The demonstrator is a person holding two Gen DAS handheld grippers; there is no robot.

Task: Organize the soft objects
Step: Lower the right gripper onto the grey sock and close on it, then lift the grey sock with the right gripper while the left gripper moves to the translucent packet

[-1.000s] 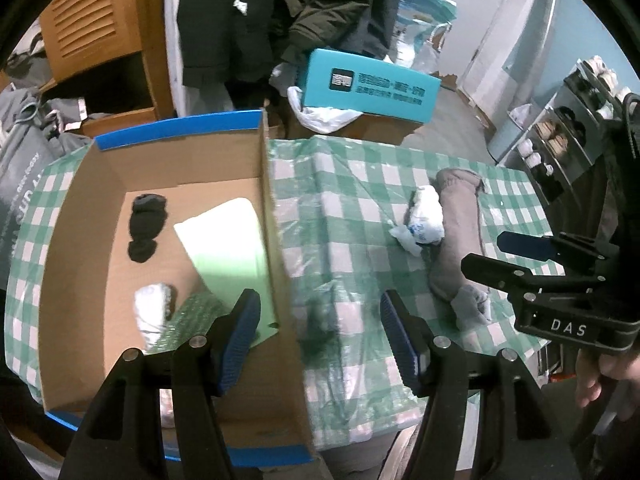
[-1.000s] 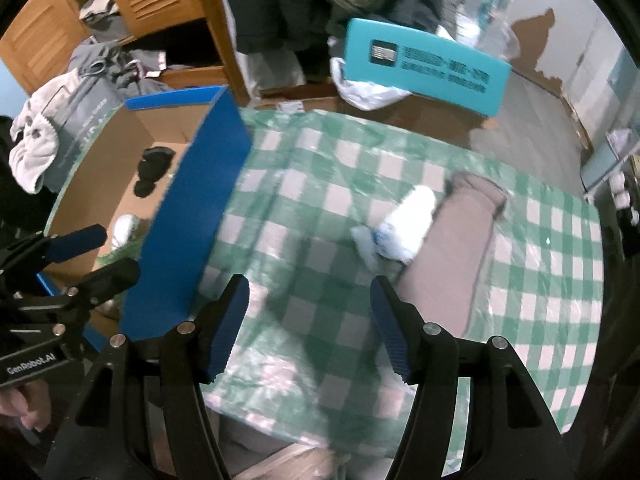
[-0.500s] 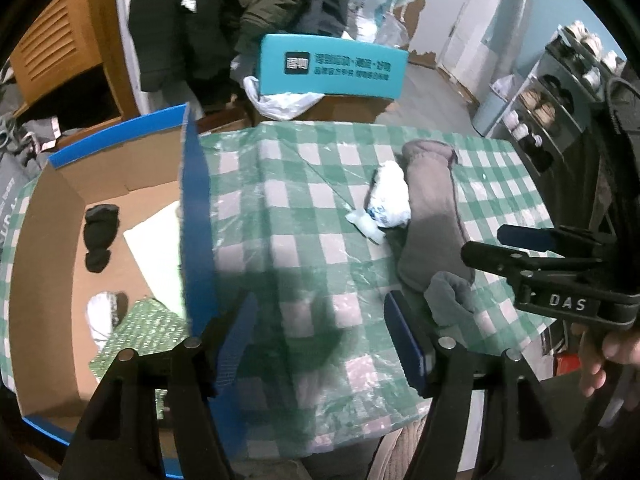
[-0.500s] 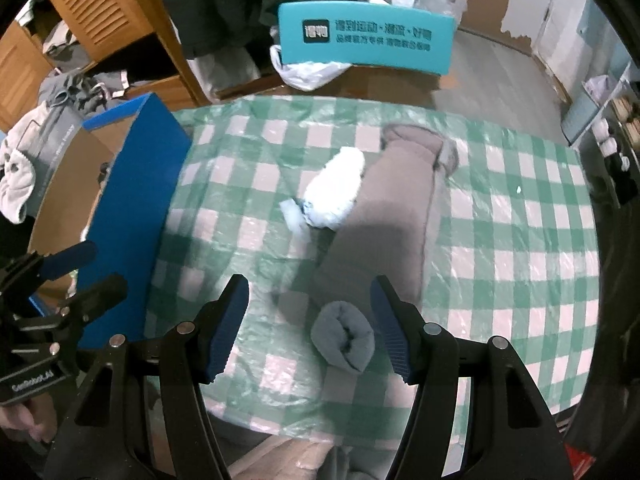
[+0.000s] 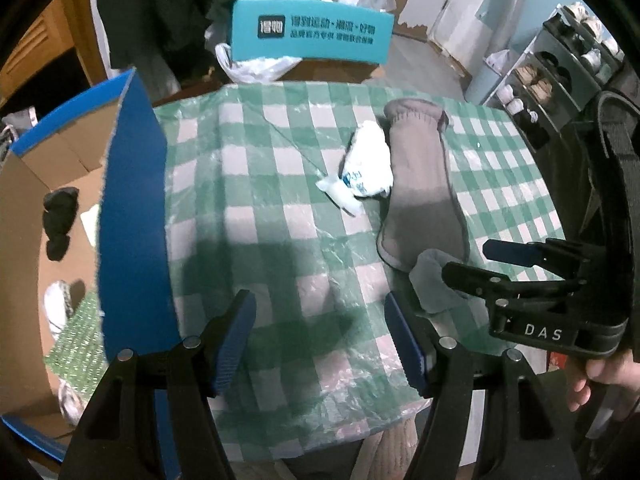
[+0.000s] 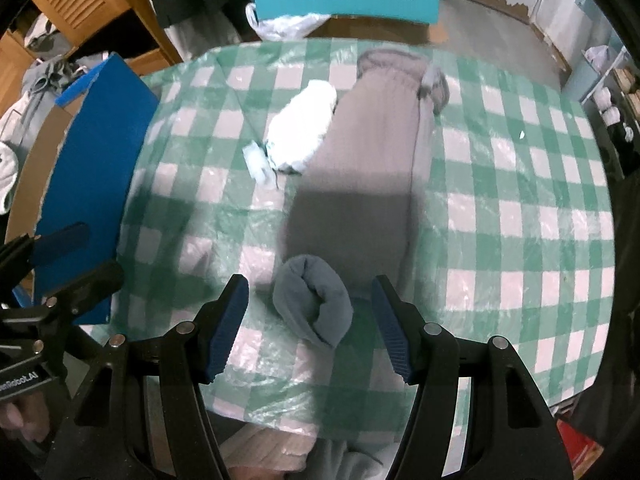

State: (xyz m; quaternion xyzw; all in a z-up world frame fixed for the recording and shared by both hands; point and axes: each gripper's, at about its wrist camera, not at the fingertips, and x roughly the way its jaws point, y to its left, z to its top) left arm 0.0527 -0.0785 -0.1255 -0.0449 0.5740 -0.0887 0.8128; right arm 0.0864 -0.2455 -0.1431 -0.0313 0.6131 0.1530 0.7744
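A rolled grey-blue sock [image 6: 314, 298] lies on the green checked tablecloth [image 6: 520, 184], between the open jaws of my right gripper [image 6: 310, 320]. Behind it lie a long grey-brown sock [image 6: 368, 168] and a white soft bundle [image 6: 300, 132]. My left gripper [image 5: 320, 332] is open and empty above the cloth, left of the rolled sock [image 5: 430, 284]. The left wrist view also shows the long sock [image 5: 422, 192], the white bundle [image 5: 364, 166] and the right gripper [image 5: 468, 258] from the side.
An open cardboard box with blue flaps [image 5: 132, 216] stands at the table's left, holding a black sock [image 5: 60, 216], a white item [image 5: 56, 308] and green bubble wrap [image 5: 76, 340]. A teal box [image 5: 312, 36] sits behind the table. Shoe shelves [image 5: 560, 76] stand at the right.
Both grippers have swung right, away from the box toward the socks. The right gripper has closed in until the rolled sock lies between its open jaws.
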